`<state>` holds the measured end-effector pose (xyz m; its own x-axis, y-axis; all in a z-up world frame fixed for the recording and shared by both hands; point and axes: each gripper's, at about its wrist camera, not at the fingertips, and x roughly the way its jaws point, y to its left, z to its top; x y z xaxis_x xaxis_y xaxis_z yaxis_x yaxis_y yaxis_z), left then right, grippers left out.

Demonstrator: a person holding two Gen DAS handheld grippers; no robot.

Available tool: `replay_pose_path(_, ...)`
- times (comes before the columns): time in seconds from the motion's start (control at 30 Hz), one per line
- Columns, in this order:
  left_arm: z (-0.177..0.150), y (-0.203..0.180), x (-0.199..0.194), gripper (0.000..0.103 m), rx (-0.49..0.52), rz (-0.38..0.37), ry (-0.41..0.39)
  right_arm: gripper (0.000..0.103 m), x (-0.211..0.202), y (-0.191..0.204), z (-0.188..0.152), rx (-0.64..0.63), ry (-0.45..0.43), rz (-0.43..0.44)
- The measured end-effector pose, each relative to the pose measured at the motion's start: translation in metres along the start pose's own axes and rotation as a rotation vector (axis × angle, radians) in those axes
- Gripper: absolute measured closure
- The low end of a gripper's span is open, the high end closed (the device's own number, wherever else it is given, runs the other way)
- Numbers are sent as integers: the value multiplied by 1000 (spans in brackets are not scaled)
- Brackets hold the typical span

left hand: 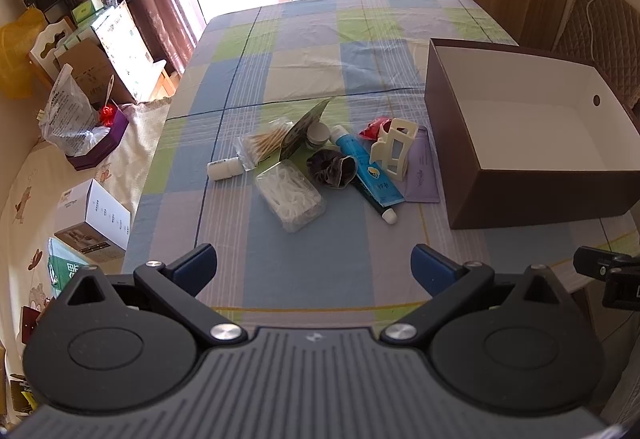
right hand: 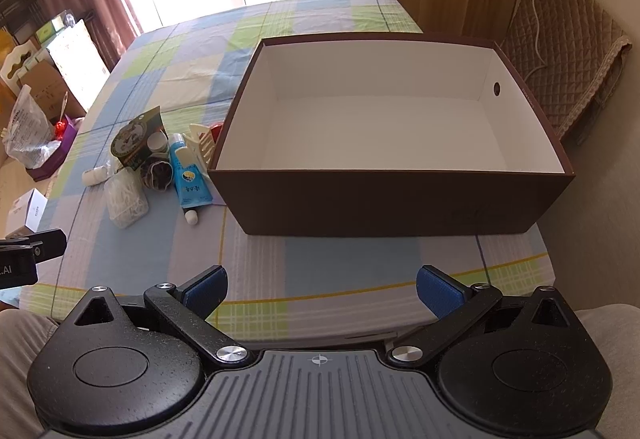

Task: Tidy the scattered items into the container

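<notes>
2 grippers hang above the near edge of a table covered with a checked cloth (left hand: 304, 51), and both carry nothing. The left gripper (left hand: 314, 269) has its blue fingers (left hand: 196, 267) spread wide, with only cloth between them. The right gripper (right hand: 322, 289) also has its fingers (right hand: 438, 289) spread wide apart.

Ahead of the left fingers, well apart from them, lies the heap of scattered items. A clear box of white floss picks (left hand: 290, 197) is the nearest to the fingers. Beyond it, a bag of cotton swabs (left hand: 264, 145) and a small white bottle (left hand: 224, 169) lie toward the left finger side. A dark scrunchie (left hand: 332, 167) touches a blue tube (left hand: 370, 175), whose white cap points toward the gripper. A cream plastic holder (left hand: 394, 149) stands on a flat lilac packet (left hand: 422, 171), and a red wrapper (left hand: 374, 129) is just behind the holder.

The container is a brown box (right hand: 392, 199) with a white inside. It stands straight ahead of the right fingers, open at the top, with nothing in it. The heap is just beside its left wall.
</notes>
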<state>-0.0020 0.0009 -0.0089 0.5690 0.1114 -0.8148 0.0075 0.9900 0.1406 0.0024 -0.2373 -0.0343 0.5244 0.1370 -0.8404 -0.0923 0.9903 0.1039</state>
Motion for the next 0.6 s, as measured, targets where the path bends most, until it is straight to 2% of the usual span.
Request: replay_pose_path(0.6,1,4,1,1,-9,2,10,0,3,8,2,-13,7,-2)
